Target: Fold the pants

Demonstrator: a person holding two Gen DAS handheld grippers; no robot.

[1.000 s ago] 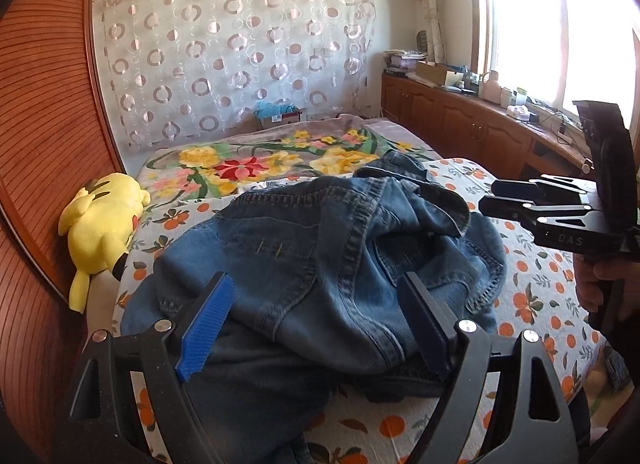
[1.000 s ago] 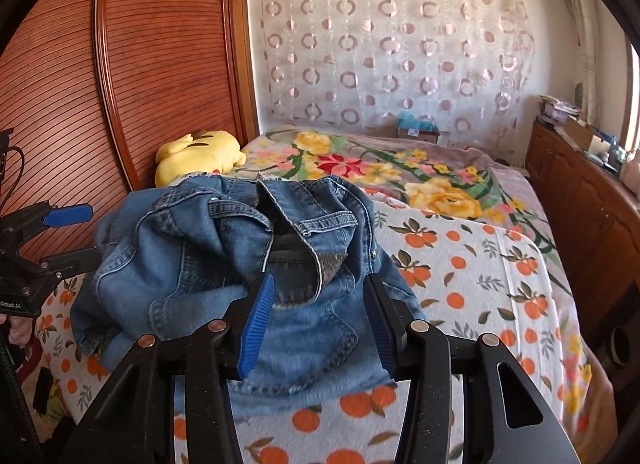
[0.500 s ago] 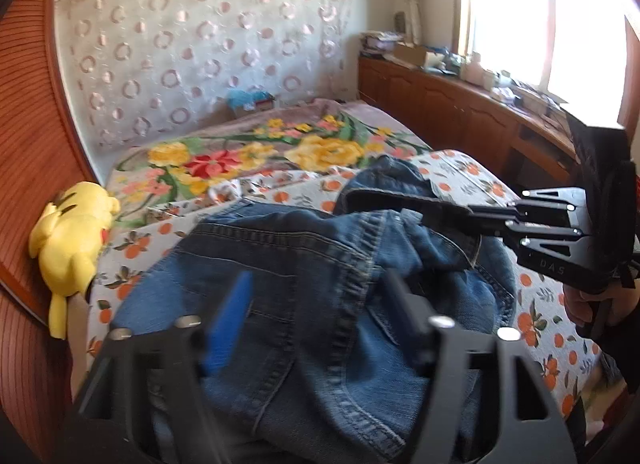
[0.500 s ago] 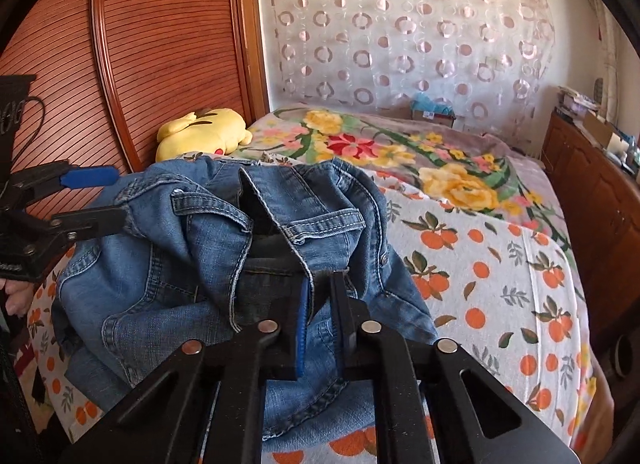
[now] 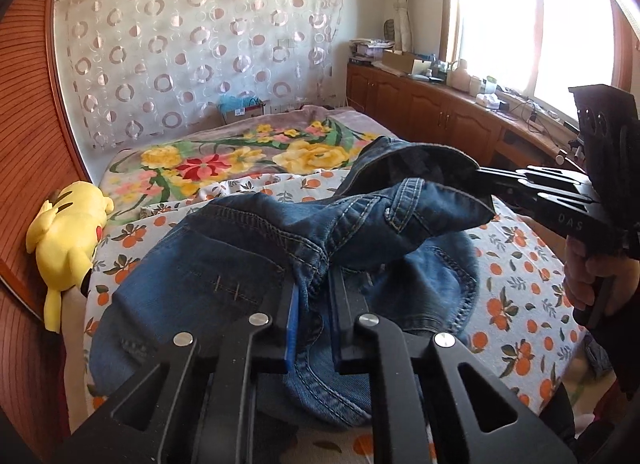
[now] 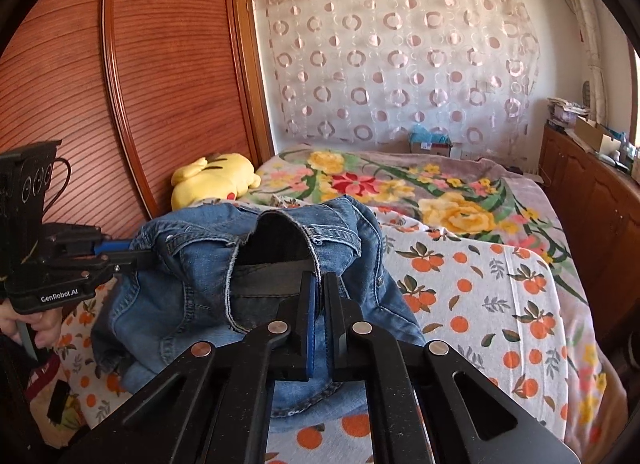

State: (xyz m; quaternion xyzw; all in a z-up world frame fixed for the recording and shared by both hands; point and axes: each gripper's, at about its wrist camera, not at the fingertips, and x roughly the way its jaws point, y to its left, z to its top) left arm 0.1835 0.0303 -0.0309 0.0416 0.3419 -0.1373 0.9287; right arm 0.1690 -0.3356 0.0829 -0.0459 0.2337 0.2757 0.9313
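Blue denim pants [image 5: 224, 260] lie bunched on the orange-print bed sheet [image 5: 520, 264]. My left gripper [image 5: 314, 284] is closing, and its pads pinch a fold of the denim near the waistband. In the same view my right gripper [image 5: 480, 174] comes in from the right and holds a raised flap of the waist. In the right wrist view the right gripper [image 6: 319, 280] is shut on the edge of the pants [image 6: 192, 264], which stand up in a hump. The left gripper [image 6: 152, 254] grips their left side, held by a hand.
A yellow plush toy [image 5: 68, 232] lies against the slatted wooden wardrobe door [image 6: 120, 104] at the bed's left edge. A floral blanket [image 5: 224, 160] covers the far half of the bed. Wooden cabinets [image 5: 440, 116] with clutter run under the window on the right.
Both grippers went from open over the pants to closed on the denim. The waist has since been lifted off the sheet into a hump.
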